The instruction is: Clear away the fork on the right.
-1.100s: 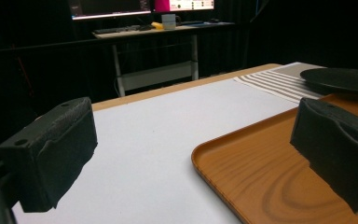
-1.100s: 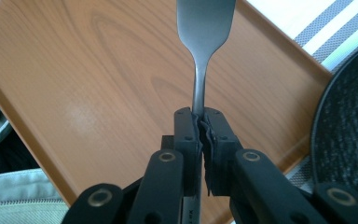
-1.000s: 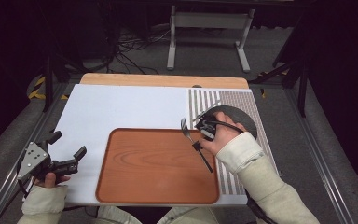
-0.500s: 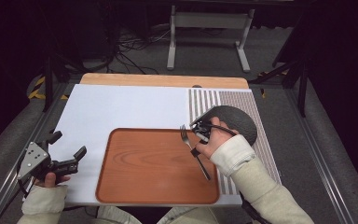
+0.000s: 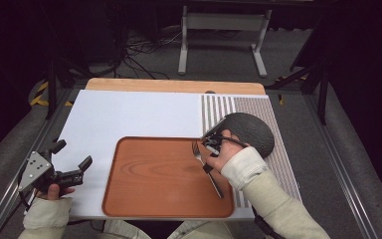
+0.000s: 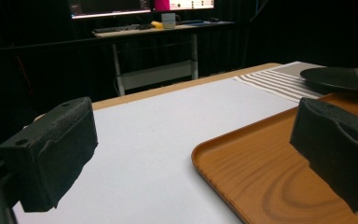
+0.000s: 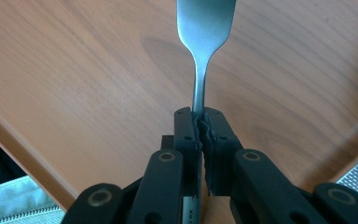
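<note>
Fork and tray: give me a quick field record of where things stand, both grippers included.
held item: fork, clamped at its neck
right gripper: shut on the fork, over the tray's right part
fork contact with tray: cannot tell
tray: brown wood-grain, on the white mat, nothing else on it
left gripper: jaws open, holding nothing, left of the tray
dark plate: on the striped mat, right of the tray
</note>
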`<state>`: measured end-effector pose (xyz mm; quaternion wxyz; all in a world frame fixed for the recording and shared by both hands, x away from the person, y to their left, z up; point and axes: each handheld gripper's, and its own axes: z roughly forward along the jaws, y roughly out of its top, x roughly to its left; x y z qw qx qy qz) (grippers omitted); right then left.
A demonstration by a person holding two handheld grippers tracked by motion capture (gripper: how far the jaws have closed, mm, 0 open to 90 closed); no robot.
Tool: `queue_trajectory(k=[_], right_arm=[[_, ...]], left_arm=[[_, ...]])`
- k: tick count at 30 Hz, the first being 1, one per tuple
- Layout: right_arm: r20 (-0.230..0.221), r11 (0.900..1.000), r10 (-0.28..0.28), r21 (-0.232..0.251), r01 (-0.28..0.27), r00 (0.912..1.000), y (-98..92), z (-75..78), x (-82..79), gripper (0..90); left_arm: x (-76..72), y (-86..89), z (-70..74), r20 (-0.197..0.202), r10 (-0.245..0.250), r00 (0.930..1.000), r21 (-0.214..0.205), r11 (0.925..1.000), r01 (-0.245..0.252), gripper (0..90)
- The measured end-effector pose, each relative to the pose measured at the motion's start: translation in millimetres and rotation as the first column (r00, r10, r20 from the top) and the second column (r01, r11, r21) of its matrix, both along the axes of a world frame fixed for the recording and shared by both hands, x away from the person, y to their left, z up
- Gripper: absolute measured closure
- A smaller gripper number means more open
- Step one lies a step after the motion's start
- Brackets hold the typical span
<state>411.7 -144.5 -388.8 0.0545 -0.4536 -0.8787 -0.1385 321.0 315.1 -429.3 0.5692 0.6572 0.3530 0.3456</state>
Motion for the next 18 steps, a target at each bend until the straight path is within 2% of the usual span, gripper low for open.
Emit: queue_trajectory(k=[4,9,18], right_arm=[[-0.013,0.9999,-0.011,0.002,0.011,0.9999,-1.3,-4.8,0.6,84.4],[0.009,0.9994,-0.032,0.011,0.032,0.9995,-3.2,-9.8,1.3,84.4],[0.005,0.9968,-0.07,0.037,0.07,0.9975,-5.0,-20.2,3.5,84.3]], left_arm=[[0.0,0.0,0.0,0.0,0.001,1.0,0.0,1.0,-0.001,1.0],[0.2,0.3,-0.3,-0.003,0.0,1.0,0.002,1.0,0.0,1.0],[0.2,0.3,-0.5,-0.004,0.001,1.0,0.001,1.0,-0.001,1.0]])
